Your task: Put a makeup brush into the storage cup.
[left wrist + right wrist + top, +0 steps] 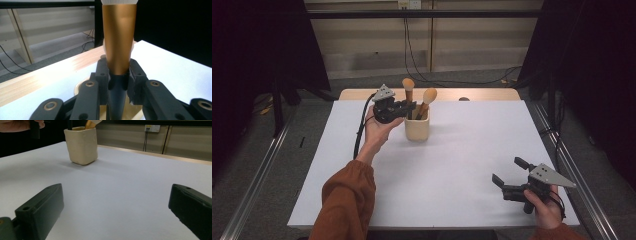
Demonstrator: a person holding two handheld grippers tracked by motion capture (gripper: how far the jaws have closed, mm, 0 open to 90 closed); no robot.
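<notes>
Left claw [117, 75] clamped on brush [119, 40] (no readable lettering) over cup [417, 129], right claw [508, 172] spread wide.

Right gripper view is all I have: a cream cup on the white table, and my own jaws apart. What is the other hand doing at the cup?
Observer: The left gripper is shut on the handle of a makeup brush that stands in the cup.
Operator: Is that the only brush there?
Observer: No, a second brush leans in the cup, head up, to the right of the held one.
Operator: Where does my gripper sit on the table?
Observer: The right gripper is by the near right corner, far from the cup, open, with nothing between its jaws.
</notes>
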